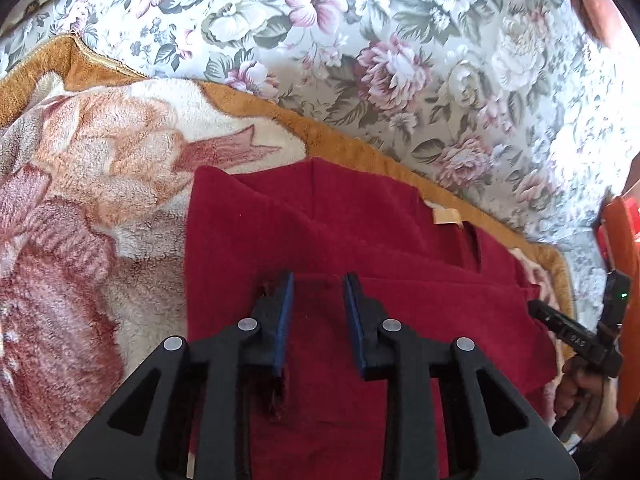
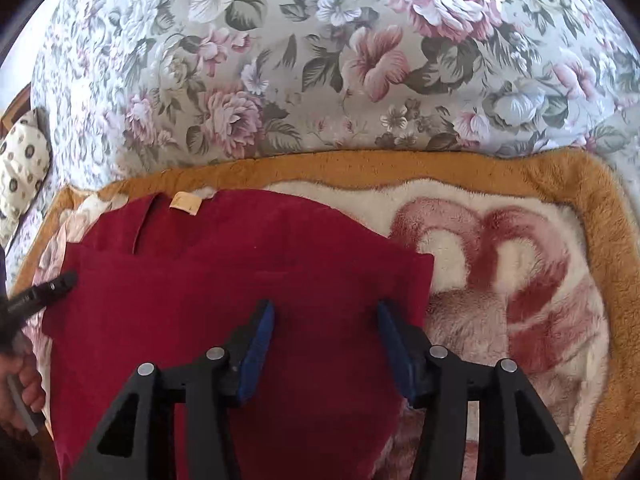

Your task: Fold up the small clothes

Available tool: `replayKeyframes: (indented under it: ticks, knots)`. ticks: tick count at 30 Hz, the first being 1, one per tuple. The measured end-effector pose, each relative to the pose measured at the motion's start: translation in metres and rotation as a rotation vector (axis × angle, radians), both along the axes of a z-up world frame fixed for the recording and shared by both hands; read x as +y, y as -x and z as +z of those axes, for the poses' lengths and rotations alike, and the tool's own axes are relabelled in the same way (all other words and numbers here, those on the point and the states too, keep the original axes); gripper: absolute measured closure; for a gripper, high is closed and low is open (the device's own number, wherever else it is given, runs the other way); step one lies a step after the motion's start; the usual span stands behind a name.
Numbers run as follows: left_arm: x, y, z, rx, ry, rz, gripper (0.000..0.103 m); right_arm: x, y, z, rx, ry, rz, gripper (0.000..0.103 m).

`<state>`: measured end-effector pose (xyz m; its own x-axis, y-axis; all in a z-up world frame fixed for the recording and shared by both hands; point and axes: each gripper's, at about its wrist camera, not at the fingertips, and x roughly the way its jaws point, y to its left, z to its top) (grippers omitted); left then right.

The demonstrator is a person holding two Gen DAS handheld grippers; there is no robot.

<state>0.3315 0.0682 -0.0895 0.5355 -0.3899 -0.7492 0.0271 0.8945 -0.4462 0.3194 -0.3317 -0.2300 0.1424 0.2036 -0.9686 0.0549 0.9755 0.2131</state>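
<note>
A dark red fleece garment (image 1: 328,232) lies partly folded on a plush blanket (image 1: 100,184); a tan label (image 1: 446,215) shows at its far edge. My left gripper (image 1: 319,280) is open over the garment's near part, with nothing between its blue pads (image 1: 285,312). In the right wrist view the same garment (image 2: 224,272) lies with its label (image 2: 185,202) at the far left. My right gripper (image 2: 326,308) is open wide over the garment's right edge, empty. Each gripper shows at the side of the other's view: the right one (image 1: 568,328), the left one (image 2: 44,292).
The blanket has a tan border (image 2: 400,164) and pink and cream pattern (image 2: 500,264). It lies on a floral bedspread (image 2: 320,60). A spotted pillow (image 2: 24,172) sits at the far left. An orange object (image 1: 624,240) is at the right edge.
</note>
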Motion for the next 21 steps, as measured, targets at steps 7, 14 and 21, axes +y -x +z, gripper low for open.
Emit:
replayKeyframes:
  ticks: [7, 14, 21]
  knots:
    - [0.032, 0.106, 0.048, -0.088, 0.009, -0.041, 0.065, -0.013, 0.088, 0.132, -0.187, -0.075, 0.064, 0.058]
    - [0.046, 0.248, 0.038, -0.046, -0.015, -0.181, 0.062, -0.026, 0.272, 0.209, -0.136, -0.319, 0.133, 0.058]
    - [0.065, 0.329, 0.007, 0.019, 0.080, -0.145, 0.062, -0.021, 0.372, 0.192, -0.049, -0.477, -0.056, 0.058]
